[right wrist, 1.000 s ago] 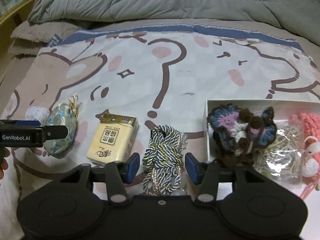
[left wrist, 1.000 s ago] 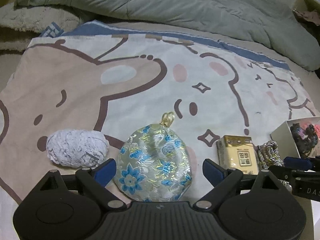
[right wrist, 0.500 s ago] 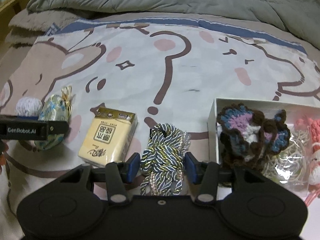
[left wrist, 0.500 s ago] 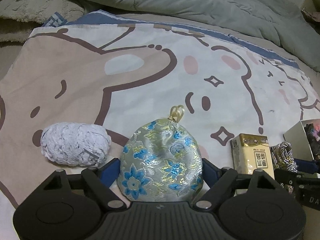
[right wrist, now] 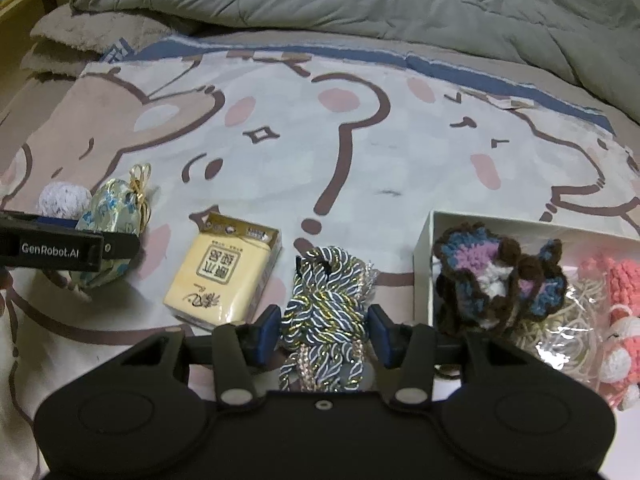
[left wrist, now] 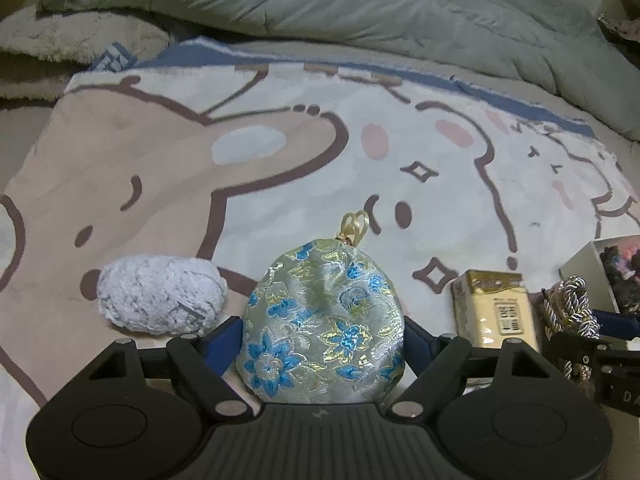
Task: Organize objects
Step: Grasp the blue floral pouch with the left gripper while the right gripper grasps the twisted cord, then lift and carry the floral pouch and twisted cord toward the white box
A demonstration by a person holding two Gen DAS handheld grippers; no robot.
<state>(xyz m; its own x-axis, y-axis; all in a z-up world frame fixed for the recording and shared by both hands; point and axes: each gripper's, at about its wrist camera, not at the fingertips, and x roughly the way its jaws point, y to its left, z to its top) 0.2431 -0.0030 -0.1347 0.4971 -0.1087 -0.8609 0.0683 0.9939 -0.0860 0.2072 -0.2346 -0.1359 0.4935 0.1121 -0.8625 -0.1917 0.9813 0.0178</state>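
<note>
A silver brocade pouch (left wrist: 320, 320) with blue flowers lies on the cartoon blanket. My left gripper (left wrist: 320, 338) is shut on the pouch, both pads touching its sides. It also shows in the right wrist view (right wrist: 110, 220). A blue and white twisted cord bundle (right wrist: 326, 300) lies between the fingers of my right gripper (right wrist: 324, 328), which is open around it with a small gap each side. A white box (right wrist: 424, 264) to the right holds a crochet piece (right wrist: 500, 276), a clear bag and a pink knitted toy (right wrist: 616, 280).
A yellow tissue pack (right wrist: 226, 272) lies between pouch and cord. A white yarn ball (left wrist: 160, 296) sits left of the pouch. A grey duvet (left wrist: 360, 8) is heaped along the back of the blanket (left wrist: 160, 168).
My left gripper moved forward around the pouch and closed onto its sides. My right gripper moved forward slightly along the cord bundle and narrowed a little.
</note>
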